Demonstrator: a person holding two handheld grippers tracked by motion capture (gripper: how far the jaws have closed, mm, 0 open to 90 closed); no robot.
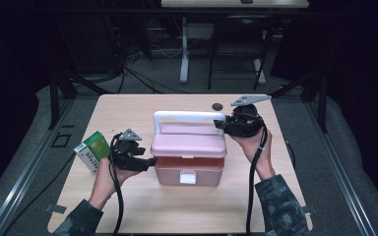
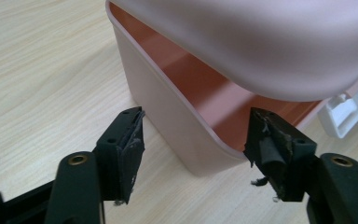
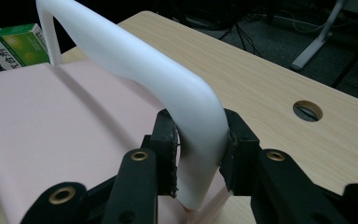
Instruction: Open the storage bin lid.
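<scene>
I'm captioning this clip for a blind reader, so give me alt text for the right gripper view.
The right hand-held gripper clamps the corner of a white handle arching over a pink box lid. A green carton sits behind the box, and the wooden table has a round hole.

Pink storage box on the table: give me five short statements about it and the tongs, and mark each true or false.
1. The right tongs clamp the white handle. True.
2. The lid is fully shut. False: it is lifted, with a gap showing the box's inside.
3. The left tongs straddle the box's corner, not pressing. True.
4. The green carton lies inside the box. False: it stands left of it.
5. The latch is white. True.
</scene>
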